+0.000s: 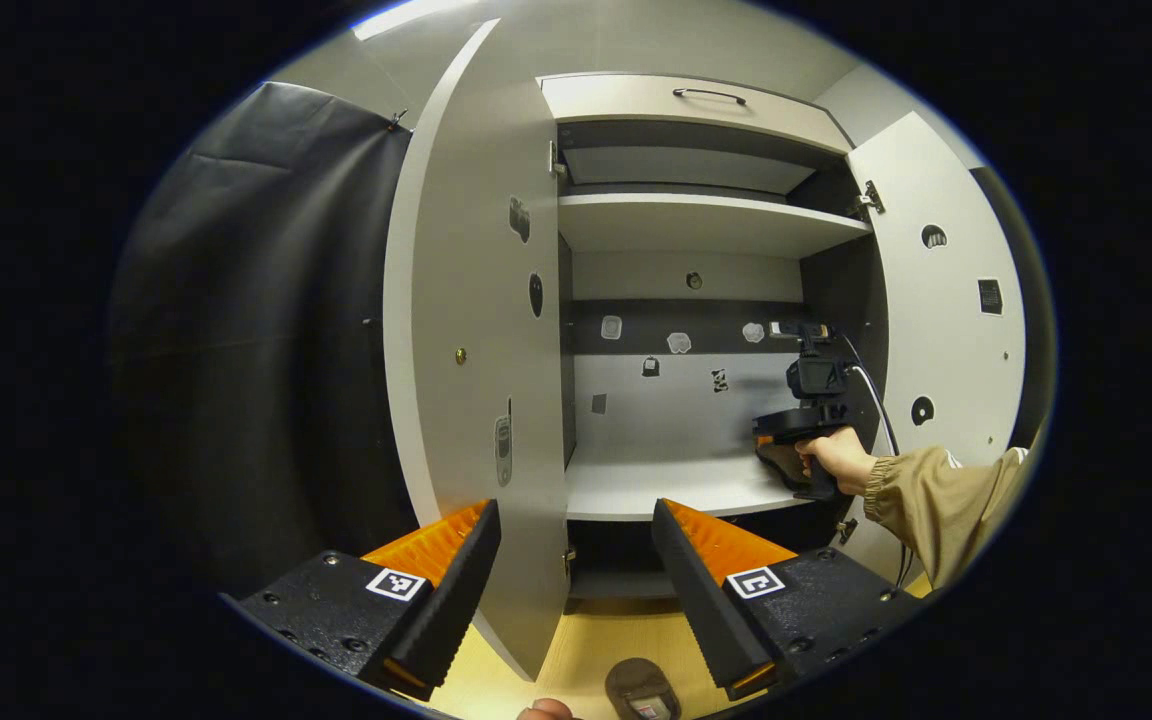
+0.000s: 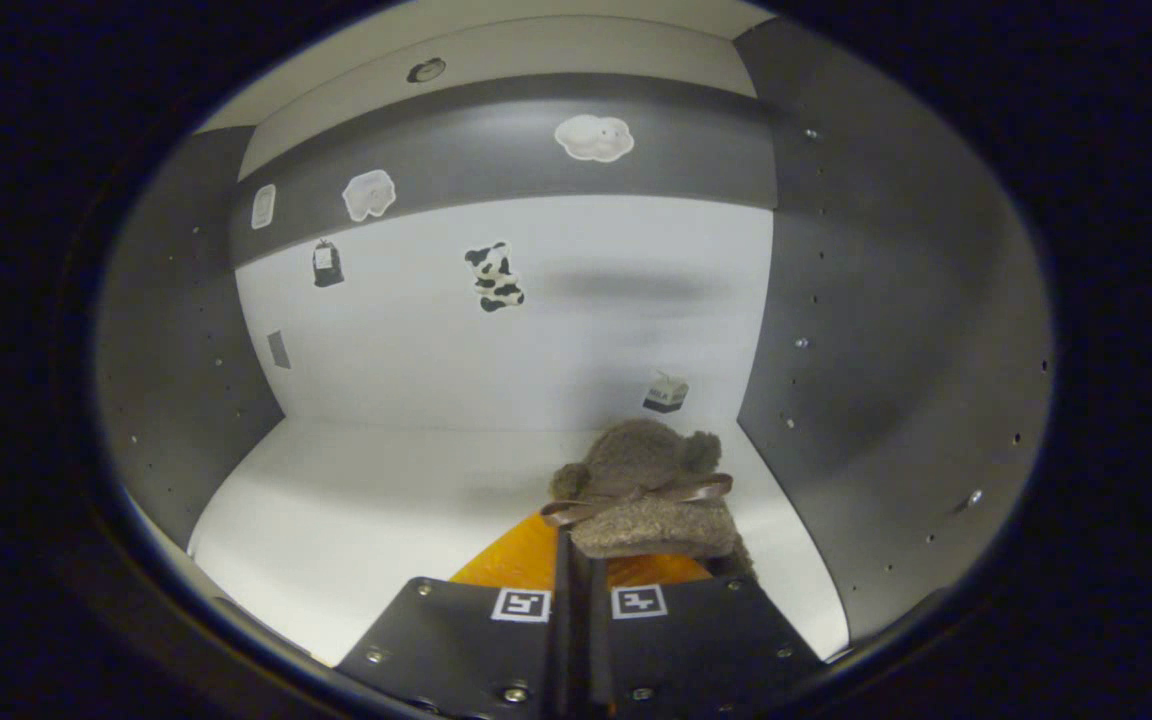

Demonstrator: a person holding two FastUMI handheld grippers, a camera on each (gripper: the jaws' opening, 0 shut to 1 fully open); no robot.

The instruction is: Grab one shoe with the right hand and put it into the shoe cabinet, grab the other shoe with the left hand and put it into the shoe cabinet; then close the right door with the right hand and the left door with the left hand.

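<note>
A fuzzy brown shoe (image 2: 646, 490) with a ribbon bow hangs just above the white shelf (image 2: 386, 490) inside the cabinet, near its right wall, and my right gripper (image 2: 576, 545) is shut on it. In the left gripper view that right gripper (image 1: 771, 440) sits deep in the cabinet's right side, held by a hand in a tan sleeve. My left gripper (image 1: 576, 510) stands open in front of the cabinet, its fingers either side of the left door's edge. The other brown shoe (image 1: 641, 688) lies on the wooden floor just below it.
Both cabinet doors stand open: the left door (image 1: 466, 300) close in front of my left gripper, the right door (image 1: 946, 300) swung out to the right. Upper shelves (image 1: 706, 220) and a drawer with a handle (image 1: 708, 94) lie above. Black cloth (image 1: 266, 330) hangs at left.
</note>
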